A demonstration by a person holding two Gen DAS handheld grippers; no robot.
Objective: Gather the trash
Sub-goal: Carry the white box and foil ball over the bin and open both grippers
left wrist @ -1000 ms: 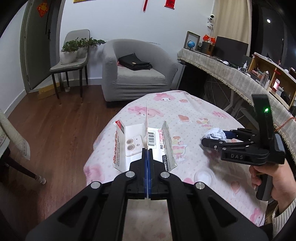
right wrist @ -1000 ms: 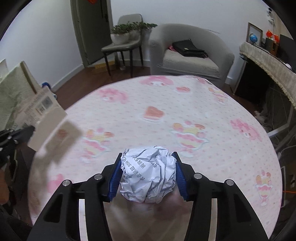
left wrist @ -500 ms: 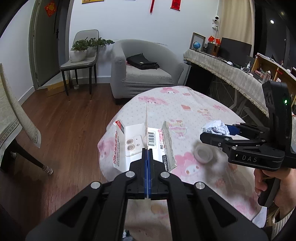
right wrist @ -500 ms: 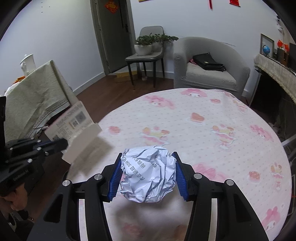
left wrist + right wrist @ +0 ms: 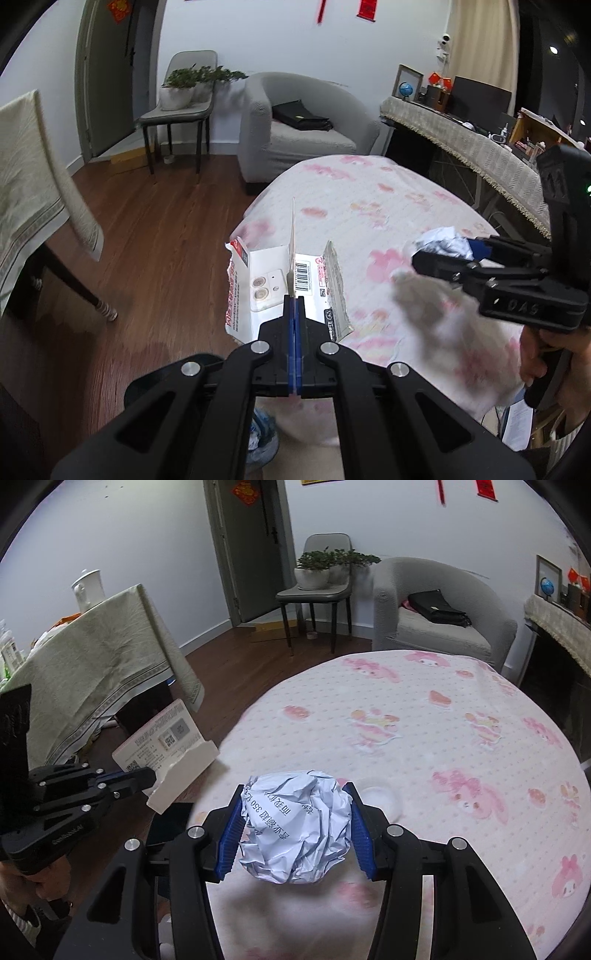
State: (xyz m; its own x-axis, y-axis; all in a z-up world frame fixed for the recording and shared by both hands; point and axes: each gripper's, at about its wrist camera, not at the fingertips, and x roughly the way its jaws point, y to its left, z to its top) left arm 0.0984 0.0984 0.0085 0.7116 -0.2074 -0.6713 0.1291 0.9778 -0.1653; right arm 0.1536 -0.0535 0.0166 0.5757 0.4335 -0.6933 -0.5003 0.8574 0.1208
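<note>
We're looking at a round table (image 5: pixel 424 738) under a white cloth (image 5: pixel 480 686) dotted pink and printed with pink cartoon rabbits. On the cloth we spot one small clear round lid or dish (image 5: pixel 380 797), lying flat near the closer edge. Beside the table, brown wooden floor (image 5: pixel 155 229) runs toward the wall.

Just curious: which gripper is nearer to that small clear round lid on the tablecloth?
Right. The right gripper, holding the crumpled paper ball, hovers just beside the lid; the left gripper is beyond the table's edge.
</note>
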